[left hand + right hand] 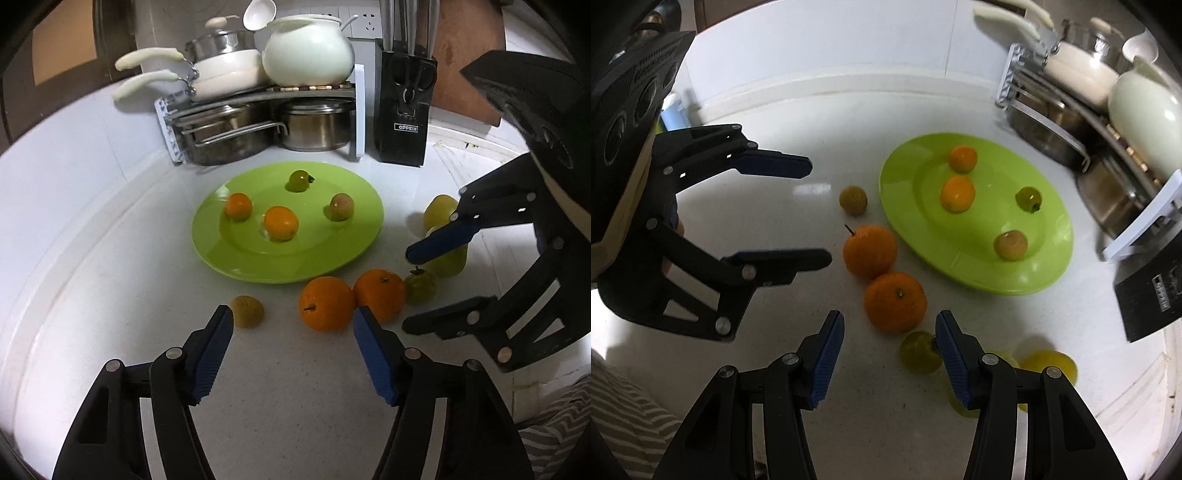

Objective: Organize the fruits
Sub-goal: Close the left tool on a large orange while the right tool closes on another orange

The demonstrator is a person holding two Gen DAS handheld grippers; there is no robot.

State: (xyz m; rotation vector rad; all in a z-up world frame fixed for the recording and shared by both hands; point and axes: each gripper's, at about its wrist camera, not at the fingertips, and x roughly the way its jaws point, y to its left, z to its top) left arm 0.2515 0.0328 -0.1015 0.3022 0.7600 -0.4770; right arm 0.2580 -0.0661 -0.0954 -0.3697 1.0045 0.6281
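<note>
A lime-green plate holds two small oranges, a green tomato-like fruit and a brownish fruit. On the counter before it lie a small brown fruit, two big oranges, a small green fruit and yellow-green fruits. My left gripper is open just short of the left big orange. My right gripper is open over the right big orange and the green fruit. Neither holds anything.
A rack of steel pots and white pans with a white jar stands behind the plate. A black knife block stands to its right. A raised counter rim curves along the left. Striped cloth shows at lower right.
</note>
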